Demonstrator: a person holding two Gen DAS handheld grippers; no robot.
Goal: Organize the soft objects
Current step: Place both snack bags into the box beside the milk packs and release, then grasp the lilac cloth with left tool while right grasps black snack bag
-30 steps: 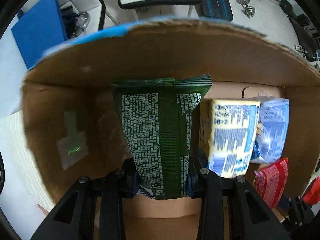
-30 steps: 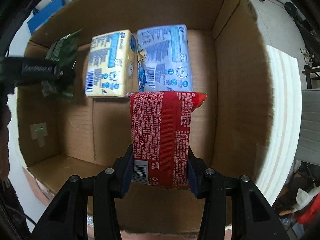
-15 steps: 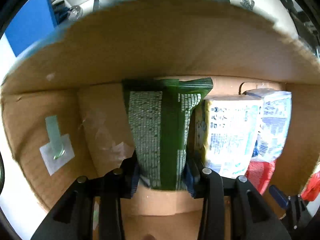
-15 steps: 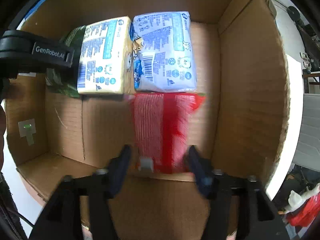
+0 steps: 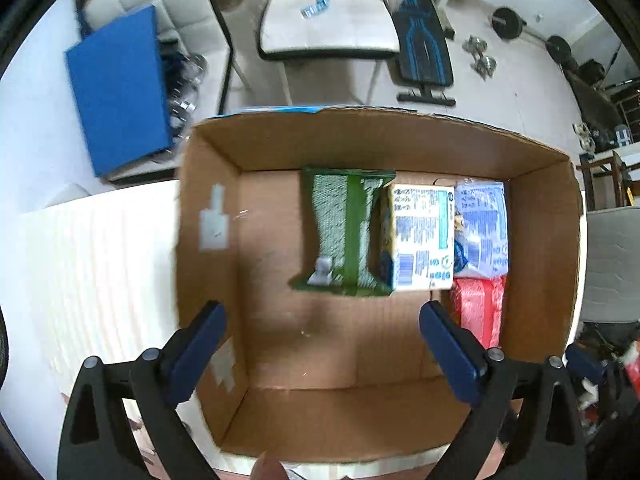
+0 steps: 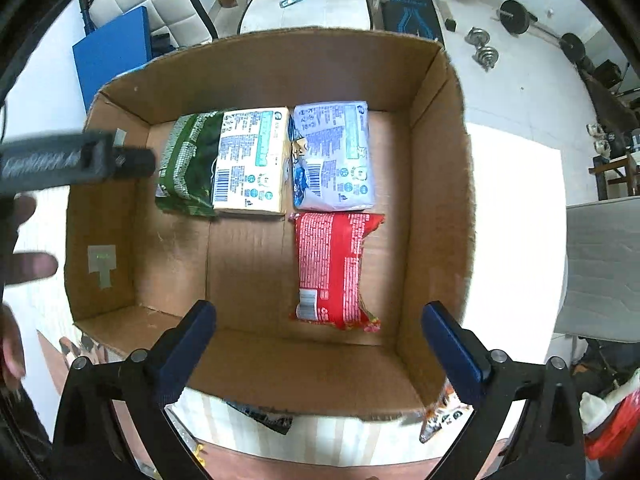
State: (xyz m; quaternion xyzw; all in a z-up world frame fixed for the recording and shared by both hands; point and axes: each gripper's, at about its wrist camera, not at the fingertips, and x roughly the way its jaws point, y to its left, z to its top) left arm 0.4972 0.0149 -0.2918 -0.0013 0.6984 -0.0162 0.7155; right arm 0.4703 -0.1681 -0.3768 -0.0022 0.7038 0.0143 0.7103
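A cardboard box (image 5: 540, 232) (image 6: 436, 184) holds several soft packs. A green pack (image 5: 346, 232) (image 6: 186, 164) lies at the back, beside a yellow pack (image 5: 420, 238) (image 6: 252, 160) and a pale blue pack (image 5: 482, 232) (image 6: 334, 156). A red pack (image 5: 478, 312) (image 6: 332, 268) lies in front of the blue one. My left gripper (image 5: 322, 348) is open and empty above the box, behind the green pack. My right gripper (image 6: 318, 344) is open and empty above the box's near wall, behind the red pack. The left gripper's body (image 6: 72, 162) shows at the left of the right wrist view.
The box stands on a white table (image 5: 100, 248) (image 6: 516, 220). More packs lie under the box's near edge (image 6: 440, 416). Beyond are a blue pad (image 5: 116, 88), a white chair (image 5: 328, 28), a weight bench (image 5: 424, 48) and dumbbells (image 6: 484, 52) on the floor.
Both grippers let go of their packs, opened wide and rose back out of the box. The green pack and the red pack now lie on the box floor.
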